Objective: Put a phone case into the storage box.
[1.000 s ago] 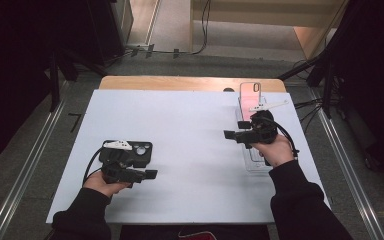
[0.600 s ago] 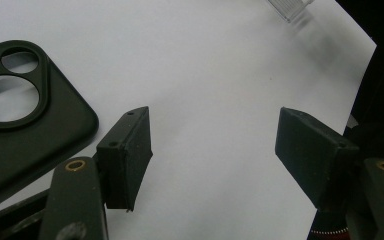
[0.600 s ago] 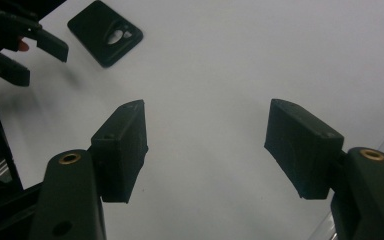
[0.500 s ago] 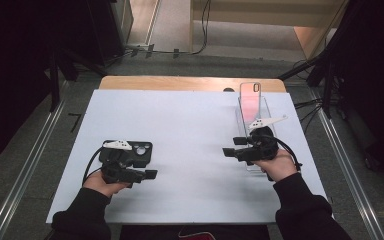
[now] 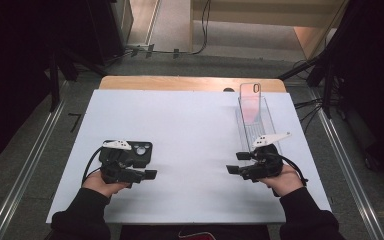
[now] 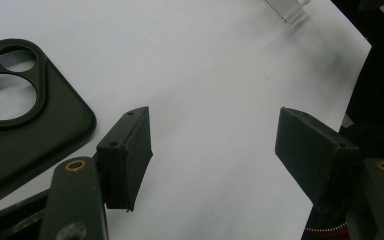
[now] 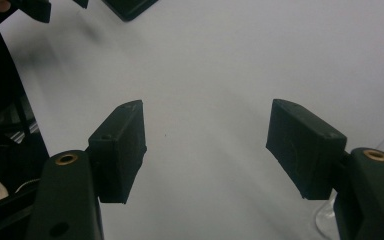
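Observation:
A black phone case (image 5: 141, 151) lies flat on the white table (image 5: 190, 125), camera cutouts up; its corner (image 6: 25, 115) sits just left of my left jaws. My left gripper (image 5: 149, 172) rests beside it, pointing right, open (image 6: 215, 150) over bare table. A clear phone case (image 5: 250, 102) stands upright at the far end of a clear holder (image 5: 262, 127) on the right. My right gripper (image 5: 237, 163) sits near the holder's front end, pointing left. Its jaws (image 7: 207, 145) have just been closing a little but stand open with nothing between them.
A wooden strip (image 5: 190, 83) borders the table's far edge. Metal rails (image 5: 25, 165) run along the floor on both sides. Cables (image 5: 310, 105) lie right of the table. The person's dark sleeves (image 5: 80, 220) come in from the bottom.
My right gripper has moved from beside the clear holder toward the person and lower, now near the table's front right. The left gripper and black case have stayed put.

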Demonstrator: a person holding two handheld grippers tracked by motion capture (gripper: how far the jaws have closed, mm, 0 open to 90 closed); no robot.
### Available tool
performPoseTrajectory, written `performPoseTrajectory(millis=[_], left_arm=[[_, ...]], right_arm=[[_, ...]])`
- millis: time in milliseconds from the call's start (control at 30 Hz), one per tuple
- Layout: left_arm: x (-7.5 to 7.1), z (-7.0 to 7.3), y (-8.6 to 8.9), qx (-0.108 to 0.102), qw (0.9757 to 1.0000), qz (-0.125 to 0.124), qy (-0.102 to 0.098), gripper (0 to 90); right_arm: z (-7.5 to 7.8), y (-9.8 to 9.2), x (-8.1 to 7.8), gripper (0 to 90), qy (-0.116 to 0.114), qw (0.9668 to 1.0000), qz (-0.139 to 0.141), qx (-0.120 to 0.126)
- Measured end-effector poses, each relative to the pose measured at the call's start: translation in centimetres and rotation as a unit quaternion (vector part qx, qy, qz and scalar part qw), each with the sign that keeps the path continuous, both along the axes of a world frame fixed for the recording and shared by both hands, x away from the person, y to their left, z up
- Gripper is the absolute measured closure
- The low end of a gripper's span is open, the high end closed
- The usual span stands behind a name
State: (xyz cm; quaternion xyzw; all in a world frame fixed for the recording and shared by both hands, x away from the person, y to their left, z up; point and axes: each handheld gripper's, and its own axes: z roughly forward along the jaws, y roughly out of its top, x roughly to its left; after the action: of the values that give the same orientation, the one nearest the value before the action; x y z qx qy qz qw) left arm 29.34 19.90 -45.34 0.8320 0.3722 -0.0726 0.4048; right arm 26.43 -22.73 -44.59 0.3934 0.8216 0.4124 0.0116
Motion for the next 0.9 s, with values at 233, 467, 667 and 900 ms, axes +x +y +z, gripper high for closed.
performPoseTrajectory(millis=[233,467,667,900], left_arm=[[0.1,0.0,0.2,0.003,0.9999,-0.011,-0.004,27.3],[0.4,0.3,0.6,-0.002,1.0000,0.001,0.005,27.3],[1.4,1.0,0.8,0.022,0.9994,0.025,0.000,28.0],[3.2,1.5,1.3,0.020,0.9988,0.045,-0.007,29.6]], right_arm=[[-1.0,-0.8,-1.6,28.3,0.009,0.9998,0.013,-0.009],[-2.2,-1.7,-2.7,25.9,0.016,0.9993,0.016,-0.031],[-2.6,-1.9,-2.8,25.8,0.019,0.9991,0.015,-0.036],[-2.7,-2.0,-2.8,25.7,0.022,0.9992,0.011,-0.031]])
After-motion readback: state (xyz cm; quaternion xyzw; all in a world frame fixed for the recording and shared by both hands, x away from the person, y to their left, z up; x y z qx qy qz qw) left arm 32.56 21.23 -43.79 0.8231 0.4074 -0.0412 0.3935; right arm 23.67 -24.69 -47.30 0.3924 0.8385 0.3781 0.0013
